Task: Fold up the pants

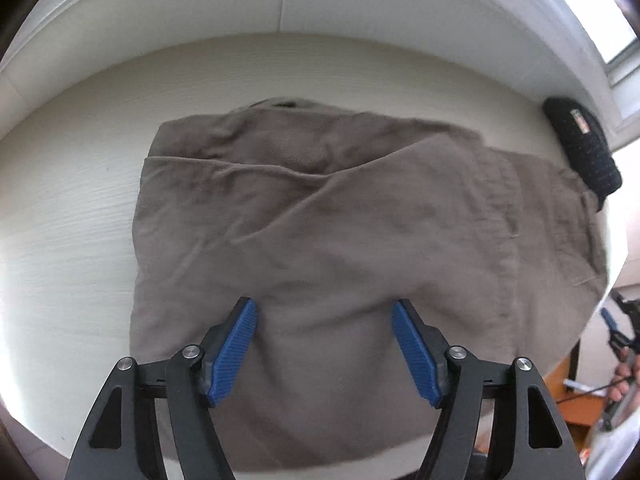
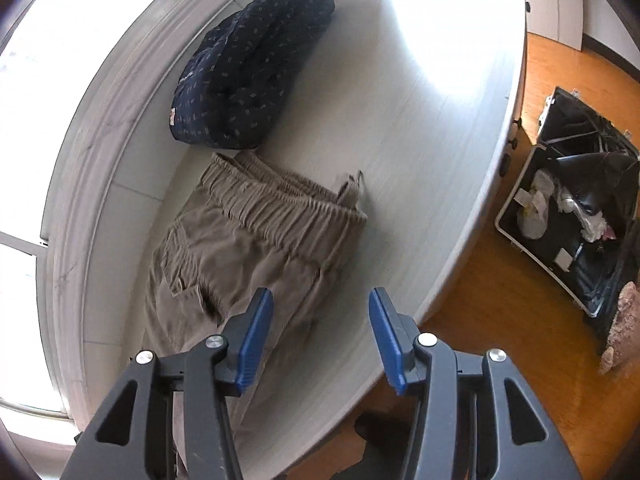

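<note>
Pants: khaki pants lay on the white desk, legs doubled over the seat, waistband toward the dark folded garment.
Left hand-held gripper: hung over the cloth, jaws wide apart, holding nothing.
Right hand-held gripper: hovered near the desk edge, jaws spread, empty.
Progress: one fold appeared done; the bundle was still broad and rumpled, so a further fold and smoothing seemingly remained.
Elsewhere: an open suitcase sat on the floor.
</note>
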